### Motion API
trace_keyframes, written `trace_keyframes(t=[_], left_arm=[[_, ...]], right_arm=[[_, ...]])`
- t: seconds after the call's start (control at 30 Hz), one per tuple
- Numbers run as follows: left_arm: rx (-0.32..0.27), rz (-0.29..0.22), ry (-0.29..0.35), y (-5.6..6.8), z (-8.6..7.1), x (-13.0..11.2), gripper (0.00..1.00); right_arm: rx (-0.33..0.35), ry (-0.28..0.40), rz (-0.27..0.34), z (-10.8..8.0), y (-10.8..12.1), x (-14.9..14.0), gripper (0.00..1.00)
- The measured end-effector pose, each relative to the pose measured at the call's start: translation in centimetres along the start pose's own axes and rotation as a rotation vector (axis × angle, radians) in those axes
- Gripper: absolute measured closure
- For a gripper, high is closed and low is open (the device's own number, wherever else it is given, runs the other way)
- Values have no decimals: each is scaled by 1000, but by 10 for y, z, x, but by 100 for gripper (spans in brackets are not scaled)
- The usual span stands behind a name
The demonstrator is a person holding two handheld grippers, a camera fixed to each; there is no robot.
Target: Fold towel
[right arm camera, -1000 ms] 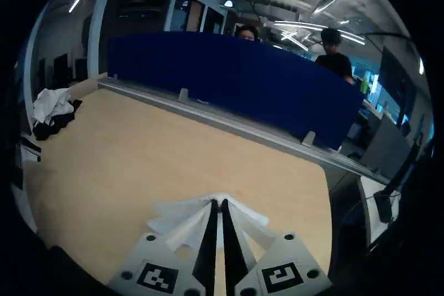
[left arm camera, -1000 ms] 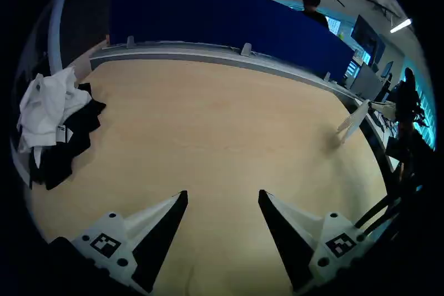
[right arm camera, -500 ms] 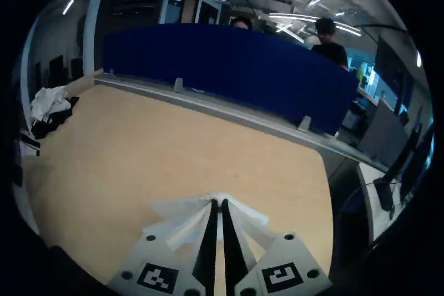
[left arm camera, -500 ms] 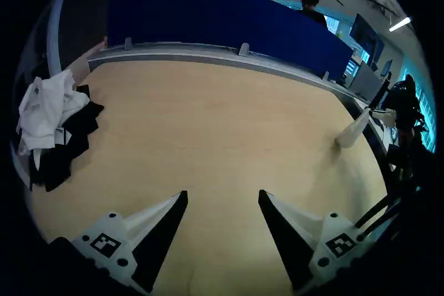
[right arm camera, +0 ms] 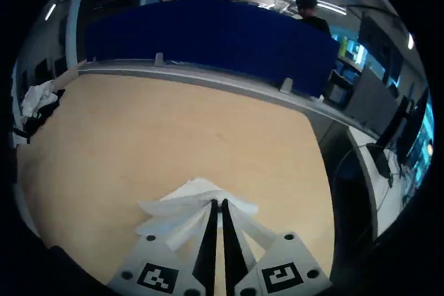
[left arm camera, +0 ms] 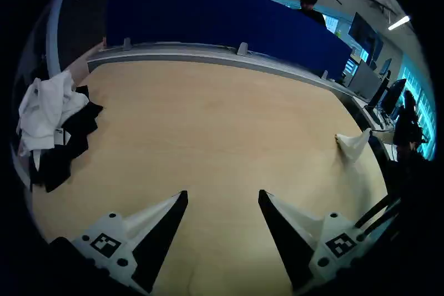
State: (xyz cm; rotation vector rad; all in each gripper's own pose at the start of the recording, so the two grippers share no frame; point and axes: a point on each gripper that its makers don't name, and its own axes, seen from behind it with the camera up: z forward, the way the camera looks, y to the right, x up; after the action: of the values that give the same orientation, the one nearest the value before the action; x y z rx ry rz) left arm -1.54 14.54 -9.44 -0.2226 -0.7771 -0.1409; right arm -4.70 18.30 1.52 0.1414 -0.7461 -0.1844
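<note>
Towel (right arm camera: 191, 189) sat bunched near the edge of the wooden table (left arm camera: 211, 118), pinched by the right gripper (right arm camera: 217, 204); the left gripper (left arm camera: 222, 193) stood spread and empty. So small a pinch might slip, dropping it.

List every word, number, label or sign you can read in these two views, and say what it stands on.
No readable words or numbers.
Black-and-white square markers on the white fingers: coded patterns, not text.
Small white tag on the pile of white and black clothes: too small to read.
</note>
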Motion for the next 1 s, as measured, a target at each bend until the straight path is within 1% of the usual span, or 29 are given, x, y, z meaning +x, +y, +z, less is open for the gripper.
trace_keyframes(t=[0.3,0.6,0.8,1.0], left_arm=[[3,1,3,-1,-3,0,6],[5,1,3,-3,-7,-3,6],[6,2,3,-3,-9,-4,6],[5,9,3,-3,-10,-5,6]], right_arm=[[-74,-55,92,1,19,-39,95],[-147,-143,148,2,32,-86,95],[-187,-200,168,2,37,-113,94],[-209,-234,174,3,38,-127,89]])
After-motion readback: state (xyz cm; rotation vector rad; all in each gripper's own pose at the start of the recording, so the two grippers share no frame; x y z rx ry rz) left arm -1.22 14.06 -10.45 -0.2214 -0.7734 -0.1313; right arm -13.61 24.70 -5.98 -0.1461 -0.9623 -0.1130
